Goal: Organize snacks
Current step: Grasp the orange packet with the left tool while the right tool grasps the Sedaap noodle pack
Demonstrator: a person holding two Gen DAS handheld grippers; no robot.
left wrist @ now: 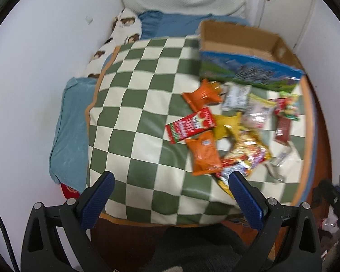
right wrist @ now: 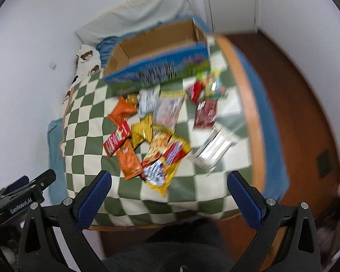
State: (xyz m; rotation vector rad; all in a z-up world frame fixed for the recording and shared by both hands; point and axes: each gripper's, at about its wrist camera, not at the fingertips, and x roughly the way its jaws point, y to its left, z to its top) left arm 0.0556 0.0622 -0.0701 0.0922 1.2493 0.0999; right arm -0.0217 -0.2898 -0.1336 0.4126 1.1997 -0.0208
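Note:
A heap of snack packets lies on a green-and-cream checked blanket [left wrist: 136,113] [right wrist: 90,140]. Among them are an orange packet [left wrist: 204,156] [right wrist: 129,158], a red packet [left wrist: 190,124] [right wrist: 116,139], a yellow bag [left wrist: 226,124] [right wrist: 142,131], a large yellow-red bag [left wrist: 247,154] [right wrist: 165,158], a dark red bar [left wrist: 283,131] [right wrist: 205,113] and a clear packet [right wrist: 213,151]. Behind them stands an open cardboard box [left wrist: 244,52] [right wrist: 161,52] with a blue-green printed front. My left gripper [left wrist: 172,181] is open above the blanket's near edge, holding nothing. My right gripper [right wrist: 170,181] is open too, near the big yellow bag.
The bed has blue sheets [left wrist: 68,140], a white pillow [left wrist: 181,0] and a patterned cloth [left wrist: 122,34] against a white wall. Brown wooden floor [right wrist: 294,113] runs along the right. The other gripper's body [right wrist: 22,195] shows at the lower left of the right wrist view.

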